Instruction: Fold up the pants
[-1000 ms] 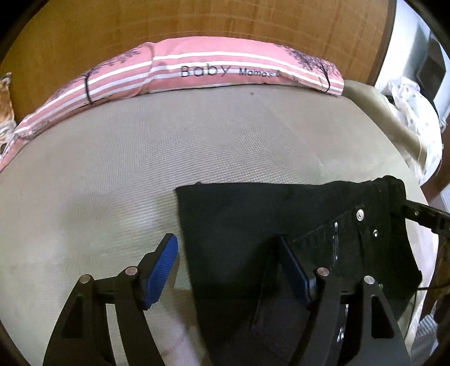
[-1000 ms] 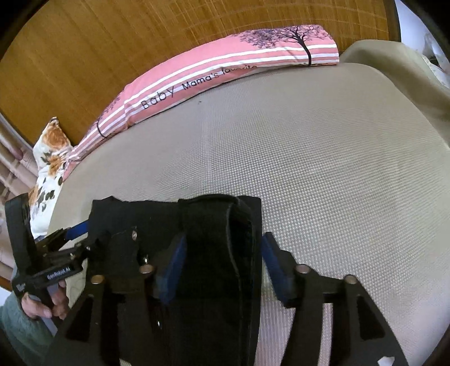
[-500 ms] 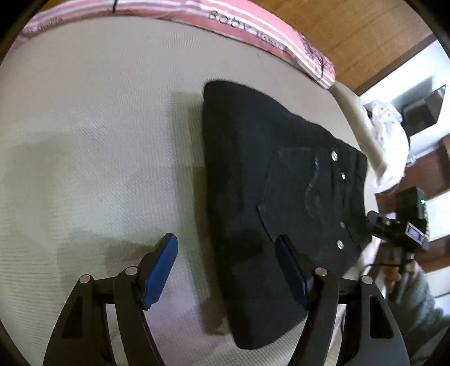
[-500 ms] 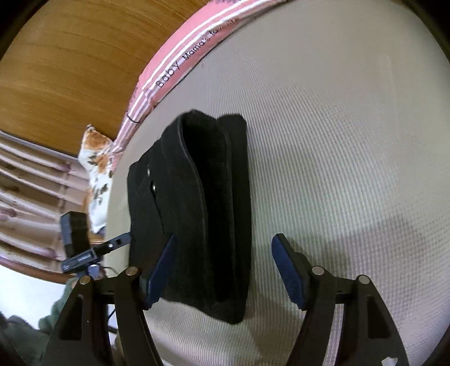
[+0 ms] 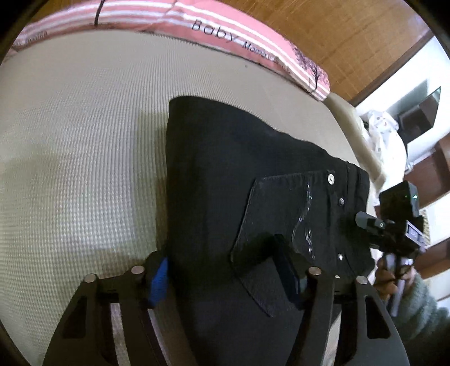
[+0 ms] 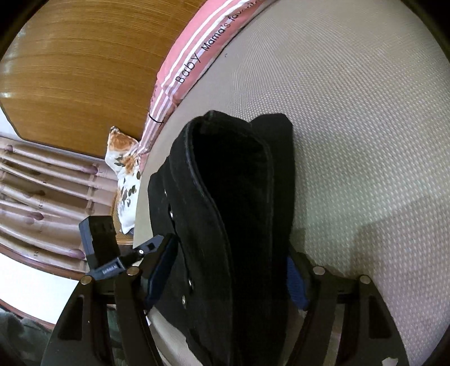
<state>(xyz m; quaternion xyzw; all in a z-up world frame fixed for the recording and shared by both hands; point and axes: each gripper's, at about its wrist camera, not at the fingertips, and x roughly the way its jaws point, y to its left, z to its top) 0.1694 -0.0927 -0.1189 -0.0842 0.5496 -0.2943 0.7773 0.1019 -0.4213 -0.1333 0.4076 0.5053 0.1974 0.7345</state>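
The folded black pants lie near the bed's front edge. Each hand-held gripper straddles one short end: left just closing, right, neither visibly clamped.

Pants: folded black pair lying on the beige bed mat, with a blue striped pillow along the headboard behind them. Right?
Not quite. The pillow behind the folded black pants is pink with white stripes, not blue, as the left wrist view shows. The rest holds: the pants lie on the beige bed mat, the pillow along the headboard.
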